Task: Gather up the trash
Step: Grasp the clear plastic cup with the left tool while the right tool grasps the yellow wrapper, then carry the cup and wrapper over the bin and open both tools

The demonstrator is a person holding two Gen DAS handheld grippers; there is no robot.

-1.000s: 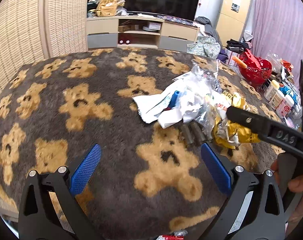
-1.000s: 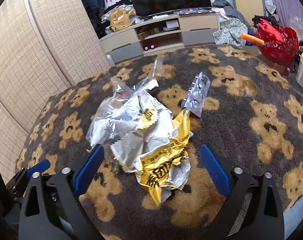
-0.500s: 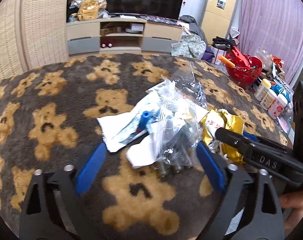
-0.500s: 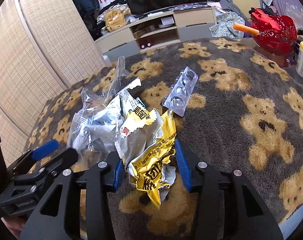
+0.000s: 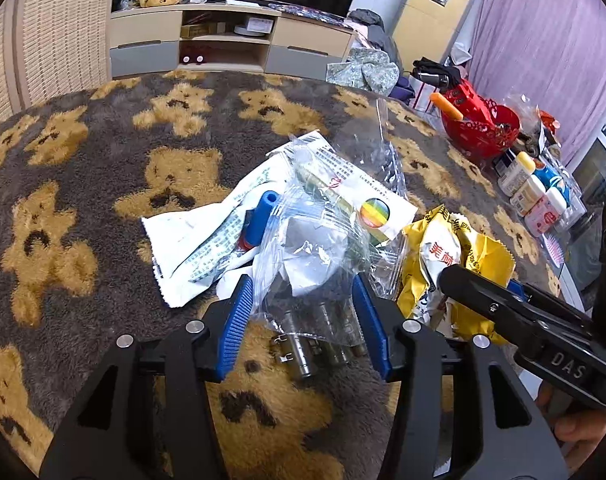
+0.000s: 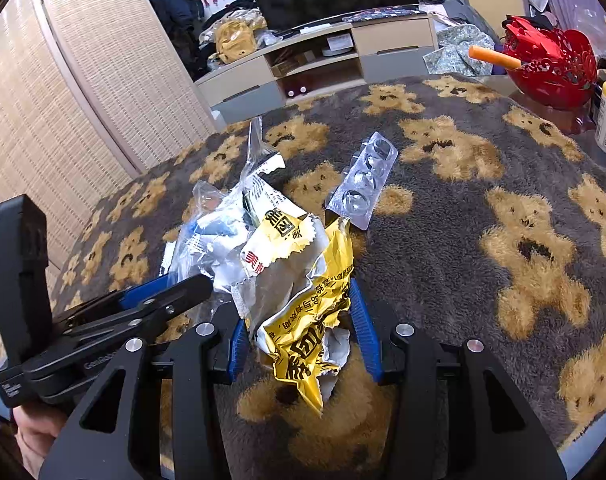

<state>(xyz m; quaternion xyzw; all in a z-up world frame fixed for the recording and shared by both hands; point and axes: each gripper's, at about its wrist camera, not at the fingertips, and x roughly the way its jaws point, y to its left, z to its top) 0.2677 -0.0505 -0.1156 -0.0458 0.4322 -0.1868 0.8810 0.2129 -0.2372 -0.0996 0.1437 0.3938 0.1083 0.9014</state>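
On the bear-print blanket (image 5: pixel 83 208) a heap of trash sits mid-table: white packet (image 5: pixel 207 248), clear bag (image 5: pixel 315 248), yellow wrapper (image 6: pixel 303 320), blister strip (image 6: pixel 363 184) just beyond. Gathering is underway, I'd say. Right gripper (image 6: pixel 299 328), tilted down, is clamped on the yellow wrapper. Left gripper (image 5: pixel 303 312), tilted likewise, straddles the clear bag, jaws closing, pads seemingly not yet pressing. Next it likely needs a firm pinch, then both lifting together.
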